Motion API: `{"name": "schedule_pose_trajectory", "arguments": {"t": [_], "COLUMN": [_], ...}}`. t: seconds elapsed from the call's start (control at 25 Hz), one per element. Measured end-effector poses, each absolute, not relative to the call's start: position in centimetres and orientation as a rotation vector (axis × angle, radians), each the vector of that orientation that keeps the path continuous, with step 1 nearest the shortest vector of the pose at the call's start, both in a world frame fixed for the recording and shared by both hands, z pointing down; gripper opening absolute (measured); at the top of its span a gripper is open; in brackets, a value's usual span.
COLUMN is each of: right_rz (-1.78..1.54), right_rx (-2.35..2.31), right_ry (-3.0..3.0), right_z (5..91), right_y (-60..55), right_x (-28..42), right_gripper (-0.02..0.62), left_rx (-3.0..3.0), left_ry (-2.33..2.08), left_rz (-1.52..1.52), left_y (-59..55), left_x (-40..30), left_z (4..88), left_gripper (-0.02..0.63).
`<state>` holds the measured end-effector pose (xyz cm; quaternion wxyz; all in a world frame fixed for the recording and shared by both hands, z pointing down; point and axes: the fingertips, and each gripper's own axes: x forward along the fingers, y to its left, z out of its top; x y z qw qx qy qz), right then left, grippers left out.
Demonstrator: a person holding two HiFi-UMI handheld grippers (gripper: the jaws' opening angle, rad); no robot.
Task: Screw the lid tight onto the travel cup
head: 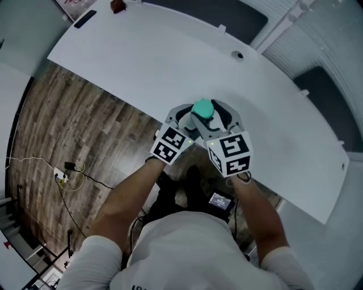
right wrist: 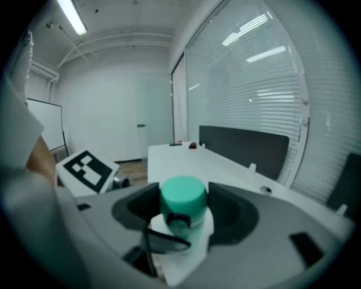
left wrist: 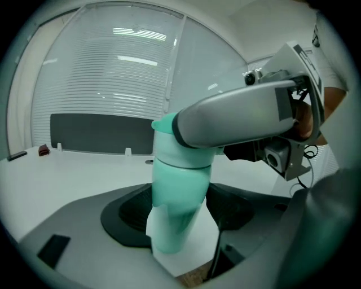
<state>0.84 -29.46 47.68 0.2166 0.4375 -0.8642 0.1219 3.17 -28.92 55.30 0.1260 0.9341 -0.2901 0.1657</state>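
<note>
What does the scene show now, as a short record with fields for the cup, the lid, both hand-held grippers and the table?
cup: mint travel cup, upright, near the front edge of the white table
lid: same green lid, sitting on top of the cup
left hand-held gripper: jaws shut on the cup body
right hand-held gripper: jaws shut on the lid
lid tightness: cannot tell

We see a white surface (head: 142, 62) stretching beneath and beyond the jaws, a small red object (head: 118, 6) far beyond them. Left of the jaws lies wood floor (head: 62, 124) with a power strip (head: 59, 174).
</note>
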Motion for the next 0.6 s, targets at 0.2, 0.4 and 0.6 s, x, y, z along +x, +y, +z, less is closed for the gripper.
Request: {"name": "schedule_pose_trajectory", "arguments": {"t": [0.2, 0.4, 0.6], "right_rz": [0.315, 0.252, 0.279], "right_rx": [1.123, 0.845, 0.814], "right_ry": [-2.433, -2.518, -2.526], "right_z": [47.81, 47.74, 47.85], "right_y": [-29.50, -29.02, -29.20], "right_x": [0.71, 0.31, 0.49], "right_gripper": [0.282, 0.282, 0.282], "left_rx": [2.722, 2.849, 2.876], "left_ry": [-0.743, -0.454, -0.480], "left_rz": [0.488, 0.635, 0.695], "left_y": [-28.65, -28.29, -28.53], "left_x": [2.80, 2.71, 3.31], "left_z": [55.39, 54.98, 55.08], "left_gripper": [0.311, 0.312, 0.311]}}
